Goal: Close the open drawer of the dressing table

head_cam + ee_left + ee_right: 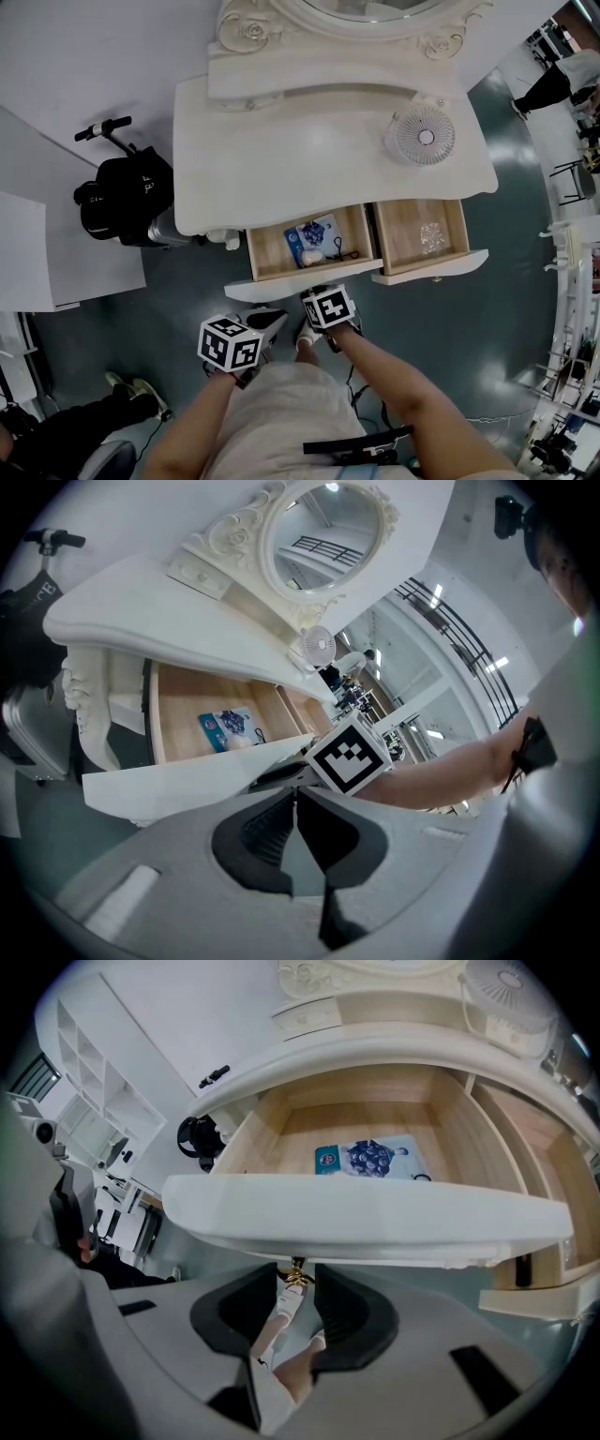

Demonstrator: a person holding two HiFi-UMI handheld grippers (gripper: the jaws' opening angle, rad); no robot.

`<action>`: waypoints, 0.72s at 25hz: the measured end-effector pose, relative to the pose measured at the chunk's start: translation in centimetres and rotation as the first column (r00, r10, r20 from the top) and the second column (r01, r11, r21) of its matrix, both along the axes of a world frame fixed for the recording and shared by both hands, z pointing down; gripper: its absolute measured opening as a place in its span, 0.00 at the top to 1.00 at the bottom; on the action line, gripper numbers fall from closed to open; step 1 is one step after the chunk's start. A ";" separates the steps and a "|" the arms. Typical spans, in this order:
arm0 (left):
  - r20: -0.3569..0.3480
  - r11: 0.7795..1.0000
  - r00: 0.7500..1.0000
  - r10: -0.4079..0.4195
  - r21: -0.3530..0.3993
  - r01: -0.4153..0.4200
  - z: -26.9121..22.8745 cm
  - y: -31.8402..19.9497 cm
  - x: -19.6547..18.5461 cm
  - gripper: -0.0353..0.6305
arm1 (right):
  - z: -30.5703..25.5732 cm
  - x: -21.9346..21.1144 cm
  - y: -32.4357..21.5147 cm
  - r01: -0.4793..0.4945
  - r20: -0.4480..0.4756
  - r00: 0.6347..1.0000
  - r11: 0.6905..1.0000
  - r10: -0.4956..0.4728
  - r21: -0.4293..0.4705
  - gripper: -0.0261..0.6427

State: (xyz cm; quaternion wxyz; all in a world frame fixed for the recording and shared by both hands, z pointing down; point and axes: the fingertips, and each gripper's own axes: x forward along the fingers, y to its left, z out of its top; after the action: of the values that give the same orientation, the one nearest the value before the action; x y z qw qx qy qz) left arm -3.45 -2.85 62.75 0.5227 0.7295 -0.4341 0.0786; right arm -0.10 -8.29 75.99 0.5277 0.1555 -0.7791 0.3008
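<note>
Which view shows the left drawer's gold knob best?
The right gripper view: the gold knob hangs under the drawer front, between the right gripper's fingers. In the head view that gripper covers it; the left gripper view doesn't show it.

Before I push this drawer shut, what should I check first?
1. Small gold drawer knob sits between the jaws of the right gripper: ok.
2. Blue printed packet lies low inside the wooden drawer with the white front, with nothing poking over the rim: ok.
3. Left gripper has its jaws together and empty: ok.
4. Second wooden drawer on the right is closed: not ok, it is open too.
5. Nothing is stuck behind the drawer: cannot tell.
</note>
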 end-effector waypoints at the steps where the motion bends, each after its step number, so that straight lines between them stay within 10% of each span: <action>1: 0.000 1.000 1.000 0.000 0.000 0.000 0.0 -0.1 -0.1 0.92 | 0.0 -0.1 -0.2 -0.004 0.001 1.000 1.000 0.004 0.001 0.76; 18: 0.002 1.000 1.000 -0.011 -0.007 0.011 0.7 -1.1 -1.2 0.92 | 0.3 -2.2 -3.1 -0.077 0.082 0.994 0.994 0.071 0.079 0.76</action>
State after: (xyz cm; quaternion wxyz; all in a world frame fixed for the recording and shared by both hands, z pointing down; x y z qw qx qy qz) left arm -4.63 -3.90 63.48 0.5253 0.7251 -0.4385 0.0782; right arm -2.35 -11.38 76.28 0.4782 0.1938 -0.8046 0.2938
